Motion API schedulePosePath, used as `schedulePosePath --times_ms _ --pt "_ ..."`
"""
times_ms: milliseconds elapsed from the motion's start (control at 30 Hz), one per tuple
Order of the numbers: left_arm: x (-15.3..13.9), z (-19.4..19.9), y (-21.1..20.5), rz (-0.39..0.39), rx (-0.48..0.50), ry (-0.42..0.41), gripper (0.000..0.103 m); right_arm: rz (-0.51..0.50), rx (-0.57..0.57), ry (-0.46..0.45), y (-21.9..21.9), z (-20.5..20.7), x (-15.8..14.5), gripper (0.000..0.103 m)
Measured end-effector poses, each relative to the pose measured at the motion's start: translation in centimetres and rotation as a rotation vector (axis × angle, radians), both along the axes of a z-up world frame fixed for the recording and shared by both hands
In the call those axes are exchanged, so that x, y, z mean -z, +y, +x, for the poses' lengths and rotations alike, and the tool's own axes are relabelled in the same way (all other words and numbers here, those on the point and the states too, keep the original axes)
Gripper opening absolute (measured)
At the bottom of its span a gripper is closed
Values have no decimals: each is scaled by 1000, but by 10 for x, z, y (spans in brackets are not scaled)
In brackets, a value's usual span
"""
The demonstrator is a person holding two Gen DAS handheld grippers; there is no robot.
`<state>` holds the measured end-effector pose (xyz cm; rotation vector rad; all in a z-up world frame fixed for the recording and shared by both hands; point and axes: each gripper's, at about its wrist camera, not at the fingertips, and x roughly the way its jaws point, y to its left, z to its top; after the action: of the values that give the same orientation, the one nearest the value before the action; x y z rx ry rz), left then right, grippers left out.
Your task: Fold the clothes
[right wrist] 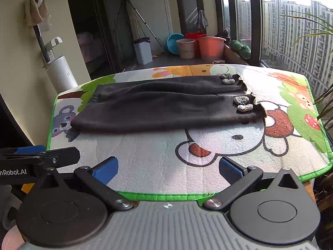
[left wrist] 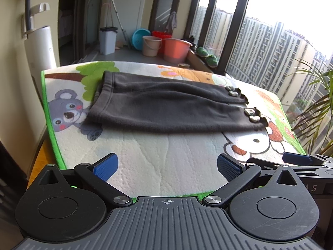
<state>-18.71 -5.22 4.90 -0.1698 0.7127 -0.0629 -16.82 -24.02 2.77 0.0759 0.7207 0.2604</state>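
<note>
Dark grey trousers point(left wrist: 166, 108) point(right wrist: 158, 108) lie flat across the far half of a cartoon-printed mat point(left wrist: 156, 162) point(right wrist: 158, 162), waistband to the left, frilled cuffs with small grey bows point(right wrist: 242, 103) to the right. One leg lies over the other lengthwise. My left gripper point(left wrist: 167, 167) hangs open over the mat's near edge, well short of the trousers, with nothing between its blue pads point(left wrist: 106, 168). My right gripper point(right wrist: 168, 169) is open too, beside the left one, also short of the cloth. The right gripper's tip point(left wrist: 299, 159) shows at the left wrist view's right edge.
The mat covers a small table with a green border point(right wrist: 166, 195). Beyond it stand buckets point(left wrist: 175, 49), a blue basin point(left wrist: 139, 38) and a white bin point(left wrist: 107, 39) on the floor. A white cylinder point(right wrist: 61, 75) stands by the left wall. A potted plant point(left wrist: 316, 108) and windows are at the right.
</note>
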Motion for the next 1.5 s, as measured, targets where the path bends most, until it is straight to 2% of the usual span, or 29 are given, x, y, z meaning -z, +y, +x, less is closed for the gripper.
schedulePosePath --times_ms 500,700,867,1033,1167,1400,1500 --pt "5 14 6 -21 7 38 103 -4 -11 47 2 11 7 103" --pt "16 40 6 -11 30 69 103 -18 -32 86 1 31 15 103" --pt "30 75 8 -14 79 95 103 -77 -21 81 -4 69 24 103" --pt "32 126 17 -11 80 41 103 -108 10 58 -20 124 32 103" --pt "37 170 20 30 23 20 103 -104 52 17 -37 165 37 103" --pt "61 230 9 95 78 53 103 -105 96 -80 -56 227 47 103" --pt "75 238 8 106 88 59 103 -86 131 -61 -64 241 60 103"
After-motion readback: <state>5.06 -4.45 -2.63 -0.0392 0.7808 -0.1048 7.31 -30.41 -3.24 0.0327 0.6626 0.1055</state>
